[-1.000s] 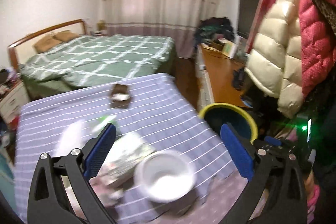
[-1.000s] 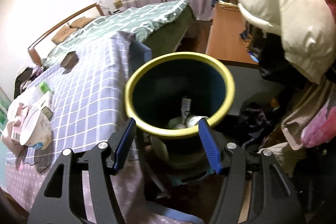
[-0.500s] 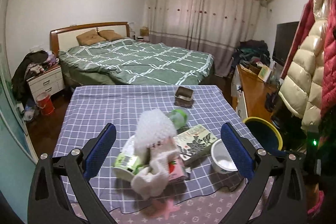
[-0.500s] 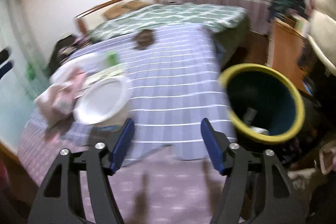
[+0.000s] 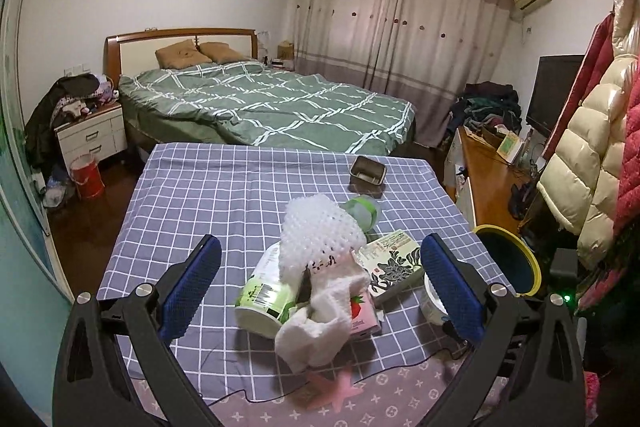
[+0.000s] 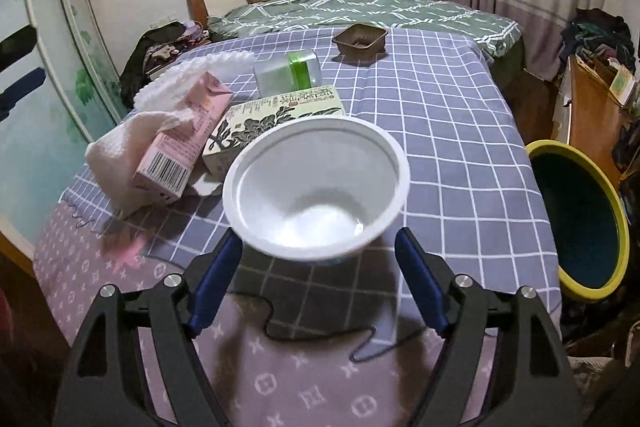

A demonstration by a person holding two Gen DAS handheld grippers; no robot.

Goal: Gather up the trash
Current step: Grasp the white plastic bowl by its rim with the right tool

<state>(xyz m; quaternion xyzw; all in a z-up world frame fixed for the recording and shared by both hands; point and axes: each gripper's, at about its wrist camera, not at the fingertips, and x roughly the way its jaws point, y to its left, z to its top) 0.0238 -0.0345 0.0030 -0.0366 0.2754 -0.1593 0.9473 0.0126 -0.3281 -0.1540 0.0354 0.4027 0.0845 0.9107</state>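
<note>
A heap of trash lies on the checked tablecloth point(image 5: 192, 195): a white foam net point(image 5: 320, 231), a green-labelled tub point(image 5: 264, 299), a pink carton point(image 5: 362, 311), a white cloth point(image 5: 316, 331), a patterned box point(image 5: 390, 263) and a green bottle point(image 5: 362, 211). My left gripper point(image 5: 320, 287) is open, short of the heap and holding nothing. In the right wrist view a white plastic bowl point(image 6: 316, 187) stands at the near table edge. My right gripper point(image 6: 316, 259) is opening, its blue fingertips point(image 6: 408, 259) on either side of the bowl's base and not pressing on it.
A dark bin with a yellow rim point(image 6: 580, 219) stands on the floor off the table's right side. A brown tray point(image 6: 360, 41) sits at the table's far end. A bed point(image 5: 260, 107) lies beyond, with a wooden desk point(image 5: 492, 179) and hanging coats point(image 5: 592, 155) on the right.
My right gripper swung left from above the bin to the white bowl and its jaws spread wider. The left view turned left from the bowl and bin to the whole trash heap.
</note>
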